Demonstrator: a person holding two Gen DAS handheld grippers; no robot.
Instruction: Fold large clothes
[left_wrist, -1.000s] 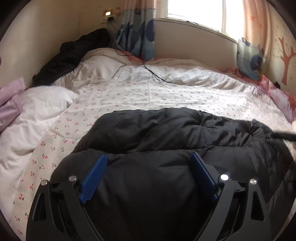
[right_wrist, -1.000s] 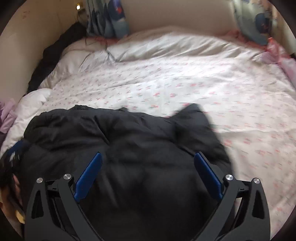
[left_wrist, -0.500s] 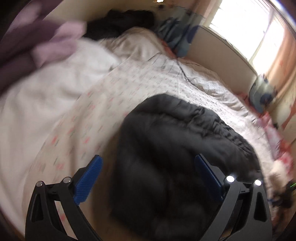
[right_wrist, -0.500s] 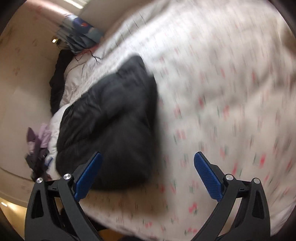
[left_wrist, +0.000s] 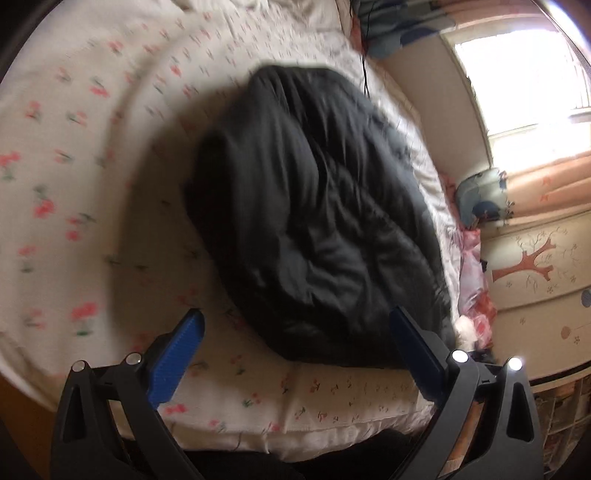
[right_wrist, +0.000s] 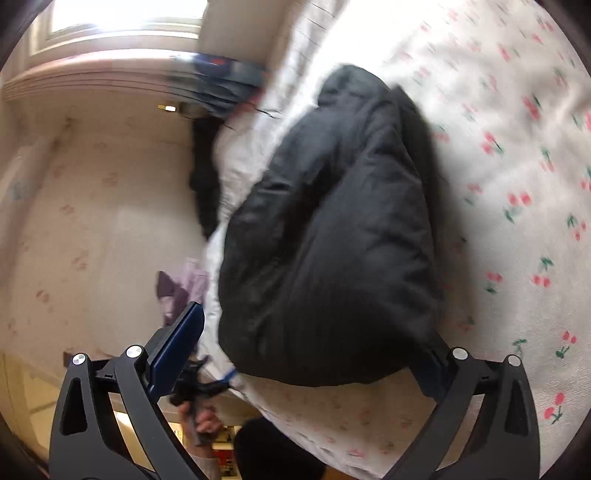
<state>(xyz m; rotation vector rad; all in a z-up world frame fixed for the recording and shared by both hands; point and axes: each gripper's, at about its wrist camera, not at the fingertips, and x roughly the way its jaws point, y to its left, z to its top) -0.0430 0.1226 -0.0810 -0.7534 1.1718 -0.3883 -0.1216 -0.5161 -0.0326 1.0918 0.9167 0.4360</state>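
A black puffy jacket (left_wrist: 325, 221) lies folded into a thick bundle on the cherry-print bed sheet (left_wrist: 74, 184). In the left wrist view my left gripper (left_wrist: 295, 336) stands open at the bundle's near end, one blue finger (left_wrist: 177, 354) over the sheet, the other at the jacket's edge. From the opposite end, the right wrist view shows the same jacket (right_wrist: 332, 240). My right gripper (right_wrist: 306, 358) is open; its left finger (right_wrist: 177, 350) is clear of the cloth and its right finger is partly hidden behind the jacket's corner.
The bed's near edge (left_wrist: 295, 428) runs just under the grippers. A dark garment (right_wrist: 203, 177) and purple clothes (right_wrist: 181, 288) lie by the wall. A person's hand (right_wrist: 203, 421) is low in the right wrist view. A cable (left_wrist: 364, 55) crosses the bedding; window and curtains stand behind.
Both views have swung and rolled from above the jacket out to its two ends. The jacket lies still as a compact bundle. Both grippers stay wide open.
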